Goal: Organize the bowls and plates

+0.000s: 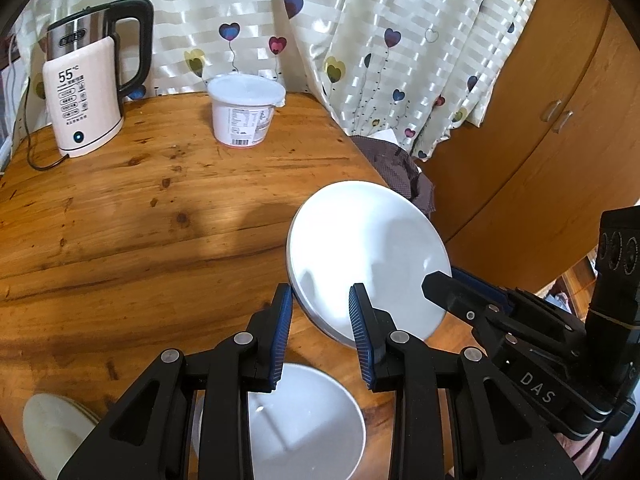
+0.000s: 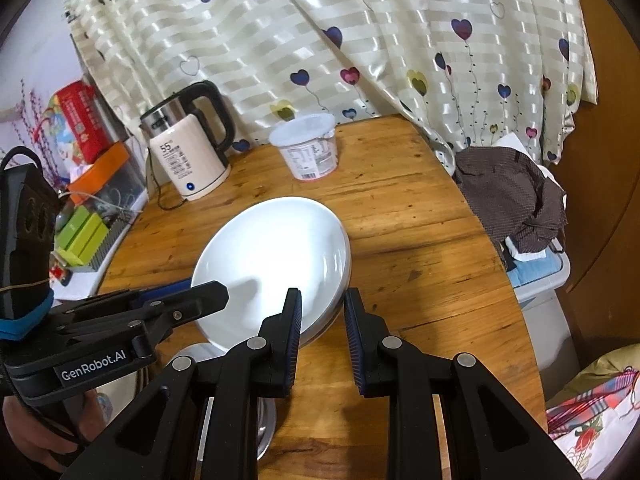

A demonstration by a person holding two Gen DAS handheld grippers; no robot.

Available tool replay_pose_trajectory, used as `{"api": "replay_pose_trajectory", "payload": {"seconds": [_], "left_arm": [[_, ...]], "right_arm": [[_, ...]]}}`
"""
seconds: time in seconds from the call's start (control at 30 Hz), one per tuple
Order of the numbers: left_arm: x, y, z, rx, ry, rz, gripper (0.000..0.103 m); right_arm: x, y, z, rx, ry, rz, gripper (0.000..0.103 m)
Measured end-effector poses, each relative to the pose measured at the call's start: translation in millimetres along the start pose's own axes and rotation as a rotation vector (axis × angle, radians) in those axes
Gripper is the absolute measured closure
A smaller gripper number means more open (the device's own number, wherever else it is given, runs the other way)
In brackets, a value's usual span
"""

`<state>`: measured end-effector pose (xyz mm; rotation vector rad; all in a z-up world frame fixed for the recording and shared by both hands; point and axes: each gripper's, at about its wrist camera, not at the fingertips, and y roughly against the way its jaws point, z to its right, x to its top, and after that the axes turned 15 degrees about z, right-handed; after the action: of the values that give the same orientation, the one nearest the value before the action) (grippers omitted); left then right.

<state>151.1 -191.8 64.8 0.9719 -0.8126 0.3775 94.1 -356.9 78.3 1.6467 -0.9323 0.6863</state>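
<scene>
two tools lift one white plate

a big round white plate (image 1: 360, 248) is tipped up above the round brown wooden bench (image 1: 140, 208), near its right edge. it looks like it is being carried, so the step in hand seems to be moving this plate to a pile.

the left tool (image 1: 320, 300) is spread part way. the near rim of the plate sits in the gap between its two blue pads, but i cannot tell if a pad touches it. the right tool (image 2: 322, 300) is spread a little, and the right rim of the plate sits between its fingers. it seems to pinch the rim, but the touch is hard to see.

under the plate, at the near edge of the bench, sits a deep white bowl (image 1: 300, 412). a stack of flat cream plates (image 1: 56, 428) lies at the near left corner.

at the far edge stand a white and silver kettle with a black handle (image 1: 92, 80) and a white plastic tub with a lid (image 1: 244, 108). both are well apart from the plate.

next, i think the plate should go down flat on the cream stack, or the bowl should get a place of its own. the plate is smooth and tipped, so it could slip. the tools should hold tight and go slow.
</scene>
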Motion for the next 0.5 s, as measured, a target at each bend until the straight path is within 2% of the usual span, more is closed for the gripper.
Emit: {"api": "replay_pose_trajectory", "payload": {"seconds": [0.5], "left_arm": [[-10.0, 30.2, -15.0, 0.020, 0.032, 0.026, 0.072]], "right_arm": [[-5.6, 13.4, -25.4, 0.038, 0.030, 0.000, 0.082]]}}
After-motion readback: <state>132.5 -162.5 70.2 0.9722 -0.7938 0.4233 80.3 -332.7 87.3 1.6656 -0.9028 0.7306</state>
